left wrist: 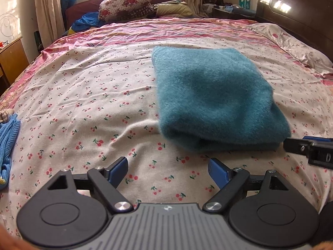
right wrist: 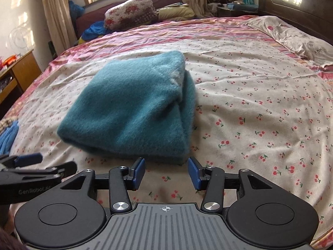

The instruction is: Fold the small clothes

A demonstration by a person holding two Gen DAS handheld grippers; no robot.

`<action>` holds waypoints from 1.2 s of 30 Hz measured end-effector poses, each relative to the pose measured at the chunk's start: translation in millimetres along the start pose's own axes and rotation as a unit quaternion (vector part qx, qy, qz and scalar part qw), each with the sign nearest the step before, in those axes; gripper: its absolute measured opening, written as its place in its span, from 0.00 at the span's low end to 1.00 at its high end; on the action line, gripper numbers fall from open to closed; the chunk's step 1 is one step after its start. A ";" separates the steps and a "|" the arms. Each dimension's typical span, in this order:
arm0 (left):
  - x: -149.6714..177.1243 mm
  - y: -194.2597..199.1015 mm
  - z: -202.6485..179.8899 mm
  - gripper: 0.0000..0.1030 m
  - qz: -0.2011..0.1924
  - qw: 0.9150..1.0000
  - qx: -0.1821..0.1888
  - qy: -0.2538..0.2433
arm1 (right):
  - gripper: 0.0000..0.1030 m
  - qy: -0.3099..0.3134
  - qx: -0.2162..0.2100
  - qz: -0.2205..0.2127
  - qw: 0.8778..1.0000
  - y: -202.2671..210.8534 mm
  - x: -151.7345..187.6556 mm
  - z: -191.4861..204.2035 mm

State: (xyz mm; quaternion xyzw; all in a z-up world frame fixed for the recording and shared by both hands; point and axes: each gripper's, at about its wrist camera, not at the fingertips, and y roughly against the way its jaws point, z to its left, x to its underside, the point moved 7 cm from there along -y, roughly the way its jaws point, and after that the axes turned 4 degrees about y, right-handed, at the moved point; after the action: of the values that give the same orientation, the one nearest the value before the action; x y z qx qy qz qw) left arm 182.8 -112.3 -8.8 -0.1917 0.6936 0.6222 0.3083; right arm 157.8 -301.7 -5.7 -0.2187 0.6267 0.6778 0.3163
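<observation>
A fuzzy teal garment [left wrist: 214, 98] lies folded in a thick rectangle on the cherry-print bedsheet [left wrist: 93, 95]. In the right wrist view the garment [right wrist: 133, 108] sits just ahead of me, its near edge close to my fingertips. My left gripper [left wrist: 168, 166] is open and empty, hovering over bare sheet to the near left of the garment. My right gripper [right wrist: 166, 169] is open and empty, right in front of the garment's near right corner. The right gripper shows at the left wrist view's right edge [left wrist: 308, 148], and the left gripper shows at the right wrist view's left edge [right wrist: 31, 166].
A blue ribbed garment [left wrist: 7, 141] lies at the bed's left edge. Floral pillows [left wrist: 124, 2] and bedding are piled beyond the bed under the window. A dark wooden headboard [left wrist: 295, 10] stands on the right, a pillow [right wrist: 301, 41] below it. A wooden cabinet [right wrist: 18, 73] is at left.
</observation>
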 end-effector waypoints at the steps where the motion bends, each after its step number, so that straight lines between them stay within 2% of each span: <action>1: -2.1 -1.6 1.5 0.87 -0.001 1.000 -0.001 0.003 | 0.45 -0.008 0.001 -0.001 1.000 -3.3 -2.3 -3.9; 7: -18.3 -13.2 9.5 0.87 -0.006 1.000 -0.012 0.017 | 0.51 -0.034 -0.004 -0.010 0.999 -23.4 -14.2 -19.3; 14: -32.3 -19.6 4.7 0.87 -0.014 1.000 -0.011 0.014 | 0.51 -0.043 -0.032 0.000 0.999 -46.6 -14.1 -22.6; 15: -32.7 -18.8 4.3 0.87 -0.016 1.000 -0.010 0.011 | 0.45 -0.056 -0.044 0.005 0.997 -49.6 -14.1 -25.4; 16: -33.0 -17.4 3.9 0.87 -0.018 1.000 -0.007 0.009 | 0.26 -0.068 -0.067 0.008 0.995 -49.7 -14.5 -26.7; 19: -36.4 -8.0 4.7 0.87 -0.034 0.999 0.014 0.015 | 0.19 -0.073 -0.086 -0.002 0.994 -36.9 -17.9 -29.9; 22: -44.1 1.2 7.8 0.87 -0.061 0.998 0.027 0.022 | 0.15 -0.073 -0.077 -0.003 0.994 -34.3 -18.6 -39.8; 26: -61.6 3.2 19.2 0.87 -0.086 0.995 0.030 0.036 | 0.17 -0.058 -0.086 -0.002 0.995 -29.4 -23.7 -38.2; 29: -79.0 -10.0 26.5 0.87 -0.084 0.995 0.036 0.044 | 0.36 -0.062 -0.083 -0.051 0.993 -14.1 -43.2 -43.7; 31: -89.1 -24.1 28.2 0.87 -0.079 0.995 0.043 0.047 | 0.71 -0.074 -0.091 -0.076 0.990 -15.1 -58.5 -50.5; 33: -95.1 -37.4 29.4 0.87 -0.070 0.994 0.058 0.056 | 0.73 -0.084 -0.095 -0.075 0.989 -27.9 -72.2 -54.8; 36: -98.6 -55.9 26.5 0.87 -0.054 0.993 0.090 0.059 | 0.75 -0.100 -0.117 -0.047 0.987 -59.3 -81.3 -57.0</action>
State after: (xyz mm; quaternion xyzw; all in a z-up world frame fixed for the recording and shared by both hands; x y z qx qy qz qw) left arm 296.8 -106.4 14.3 -0.2364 0.7521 0.5276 0.3162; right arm 251.0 -369.7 1.7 -0.2148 0.4973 0.7494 0.3806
